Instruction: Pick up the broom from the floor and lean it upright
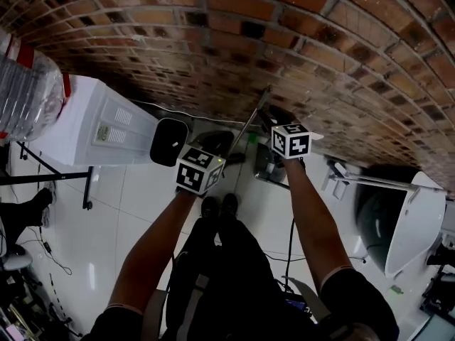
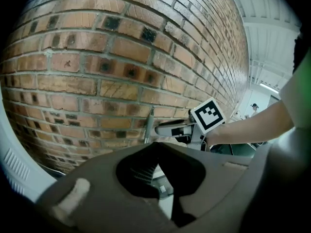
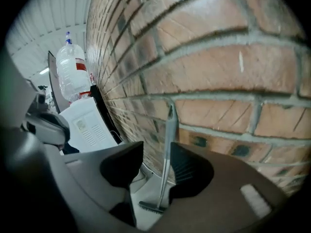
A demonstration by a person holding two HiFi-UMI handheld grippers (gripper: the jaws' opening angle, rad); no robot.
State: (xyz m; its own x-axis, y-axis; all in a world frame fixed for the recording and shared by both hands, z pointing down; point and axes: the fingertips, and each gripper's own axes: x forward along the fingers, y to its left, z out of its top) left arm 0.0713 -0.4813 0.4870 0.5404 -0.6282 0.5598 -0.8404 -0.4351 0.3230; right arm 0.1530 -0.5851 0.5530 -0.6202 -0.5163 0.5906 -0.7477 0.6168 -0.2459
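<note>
The broom point(image 1: 249, 123) stands upright with its thin grey handle leaning against the brick wall point(image 1: 213, 41). In the right gripper view the handle point(image 3: 166, 154) runs up between the jaws of my right gripper point(image 3: 156, 152), close to the right pad, with the brush head on the floor below. Those jaws stand apart and do not press the handle. In the head view my right gripper point(image 1: 264, 119) is at the handle's upper part. My left gripper point(image 1: 173, 144) hangs to the left of the broom, and its jaws point(image 2: 155, 147) look shut on nothing. From there the handle top point(image 2: 148, 125) shows against the wall.
A white water dispenser point(image 1: 92, 130) with a big clear bottle point(image 1: 21, 91) stands at the left by the wall. A white lidded bin point(image 1: 405, 219) is at the right. Cables lie on the white tile floor point(image 1: 135, 204), and my feet point(image 1: 219, 206) are just below the broom.
</note>
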